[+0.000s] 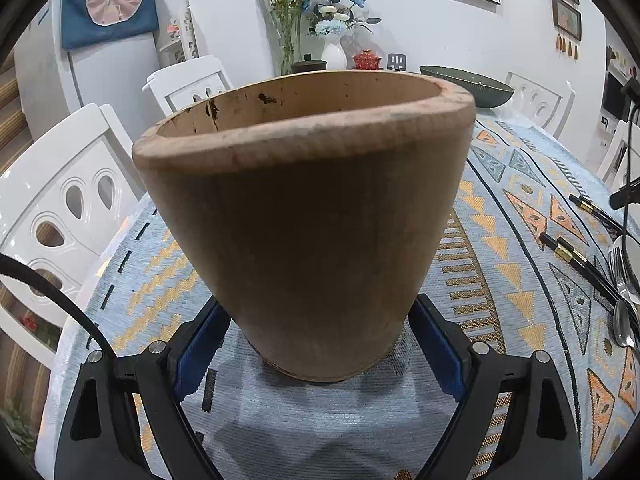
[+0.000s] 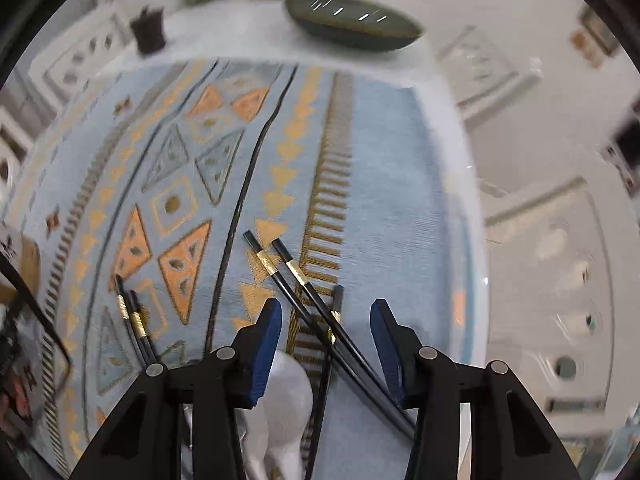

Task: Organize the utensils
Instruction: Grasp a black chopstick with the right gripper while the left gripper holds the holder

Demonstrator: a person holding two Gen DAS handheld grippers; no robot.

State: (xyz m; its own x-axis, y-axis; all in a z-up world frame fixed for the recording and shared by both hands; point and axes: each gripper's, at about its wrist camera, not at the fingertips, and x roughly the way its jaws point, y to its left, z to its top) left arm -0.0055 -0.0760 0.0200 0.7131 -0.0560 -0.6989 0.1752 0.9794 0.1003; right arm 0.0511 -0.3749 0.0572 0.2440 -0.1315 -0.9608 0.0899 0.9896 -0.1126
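Observation:
A tall wooden utensil cup (image 1: 304,200) stands upright on the patterned tablecloth and looks empty inside. My left gripper (image 1: 318,304) is shut on its base, a blue pad pressed on each side. In the left wrist view, black chopsticks with gold bands (image 1: 576,258), a fork (image 1: 620,272) and a spoon (image 1: 622,324) lie at the far right. My right gripper (image 2: 326,306) points down over three crossed black chopsticks (image 2: 304,284). Its jaws are apart and the pads touch nothing. A white spoon (image 2: 288,388) lies under the left finger. Another chopstick pair (image 2: 132,316) lies to the left.
A dark green bowl (image 2: 352,24) and a small dark cup (image 2: 148,32) sit at the far end of the table. Vases of flowers (image 1: 332,52) stand behind the wooden cup. White chairs (image 1: 68,216) ring the table. The table edge (image 2: 476,240) runs close on the right.

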